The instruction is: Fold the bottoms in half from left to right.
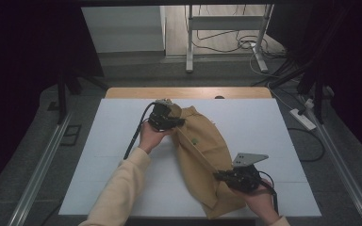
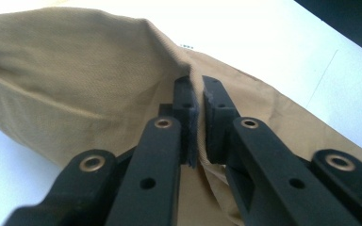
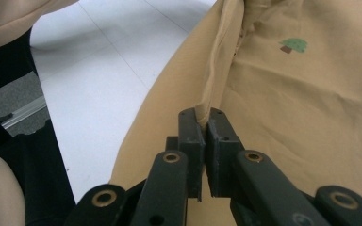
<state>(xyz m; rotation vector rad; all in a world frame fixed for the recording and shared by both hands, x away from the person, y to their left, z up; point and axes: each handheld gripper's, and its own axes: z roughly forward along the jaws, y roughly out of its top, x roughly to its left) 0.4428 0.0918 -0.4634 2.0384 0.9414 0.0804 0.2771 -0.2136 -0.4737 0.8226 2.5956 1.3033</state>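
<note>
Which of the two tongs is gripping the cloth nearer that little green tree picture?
The left tongs, at the far end of the tan garment; the tree patch lies just below them. The right tongs pinch the folded edge nearer the person.

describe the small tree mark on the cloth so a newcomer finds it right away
Start at the white table, where a tan garment lies stretched between the left gripper and the right gripper. On its upper half, close to the taut folded edge, sits the tree mark, a small green crown on a brown trunk. It is the one coloured spot on otherwise plain fabric.
</note>
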